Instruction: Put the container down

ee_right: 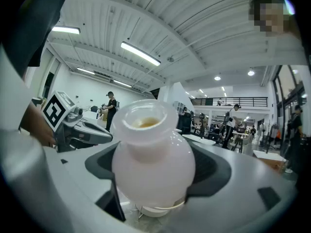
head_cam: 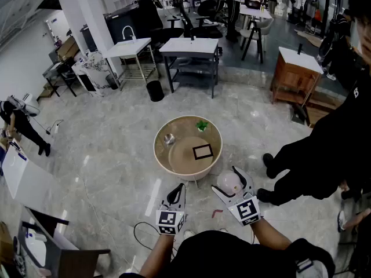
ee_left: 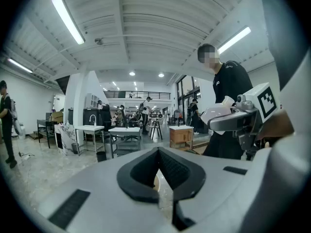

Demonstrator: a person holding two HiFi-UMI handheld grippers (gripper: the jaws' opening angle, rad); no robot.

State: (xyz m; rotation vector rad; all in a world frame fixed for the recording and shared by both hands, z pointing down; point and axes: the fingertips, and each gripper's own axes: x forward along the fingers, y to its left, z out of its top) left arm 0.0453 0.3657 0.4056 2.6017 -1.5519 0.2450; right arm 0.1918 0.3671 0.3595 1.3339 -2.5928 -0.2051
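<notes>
White, milky container (ee_right: 153, 152), round-bellied with a short open neck, clamped between the wide-spread jaws of the right gripper (head_cam: 225, 179); held in the air over grey marble floor (head_cam: 104, 155), just near and right of a round beige table (head_cam: 174, 133). Left gripper (head_cam: 178, 190) close beside at left, jaws pressed together on nothing. On the table, a small green plant (head_cam: 202, 125) far, a metal cup (head_cam: 168, 138) left, a dark-framed square (head_cam: 203, 152) right. Person in black (head_cam: 324, 149) at right.

You stand in a large open lab hall: marble floor (head_cam: 104, 155), sink benches (head_cam: 134, 50), a wooden cabinet (head_cam: 293, 77), ceiling strip lights (ee_left: 68, 18), people (ee_left: 144, 111) working behind.
</notes>
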